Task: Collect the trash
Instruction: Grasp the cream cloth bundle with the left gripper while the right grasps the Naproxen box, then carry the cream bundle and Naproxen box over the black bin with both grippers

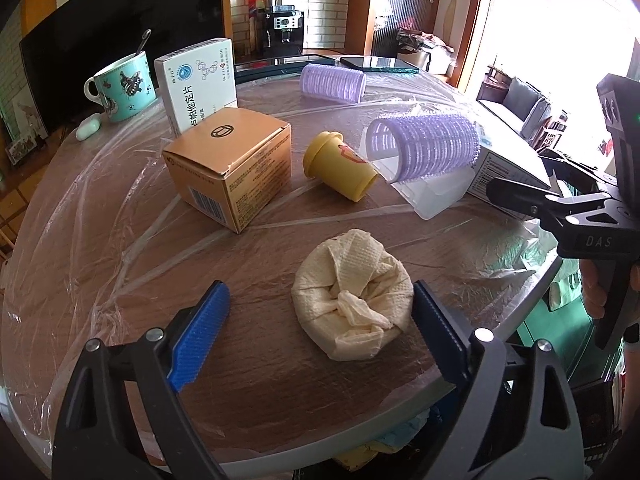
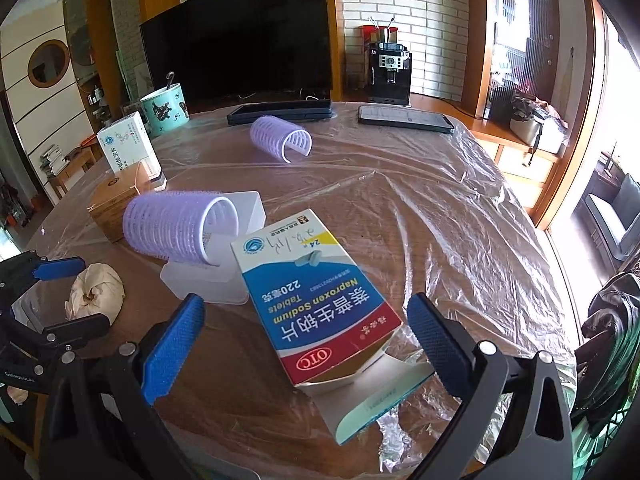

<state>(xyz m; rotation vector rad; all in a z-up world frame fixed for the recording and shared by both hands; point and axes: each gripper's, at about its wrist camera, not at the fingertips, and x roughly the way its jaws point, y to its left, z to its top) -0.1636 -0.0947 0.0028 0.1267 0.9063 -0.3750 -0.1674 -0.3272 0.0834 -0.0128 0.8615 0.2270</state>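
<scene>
A crumpled cream paper towel (image 1: 352, 300) lies on the plastic-covered round table (image 1: 120, 240), between my left gripper's (image 1: 320, 320) open blue pads; the right pad is close beside it. It also shows in the right wrist view (image 2: 96, 290). An opened blue-and-white Naproxen tablet box (image 2: 320, 304) lies flat between my right gripper's (image 2: 304, 328) open pads, its torn flap toward me. The right gripper also shows in the left wrist view (image 1: 520, 200), over that box (image 1: 504, 168).
On the table: a gold box (image 1: 228, 164), a white medicine box (image 1: 200, 84), a yellow cup on its side (image 1: 340, 164), two purple hair rollers (image 1: 424, 148) (image 1: 332, 82), a clear container (image 2: 216, 276), a teal mug (image 1: 120, 88), white earbuds case (image 1: 88, 126), two phones (image 2: 404, 118). The table edge is near me.
</scene>
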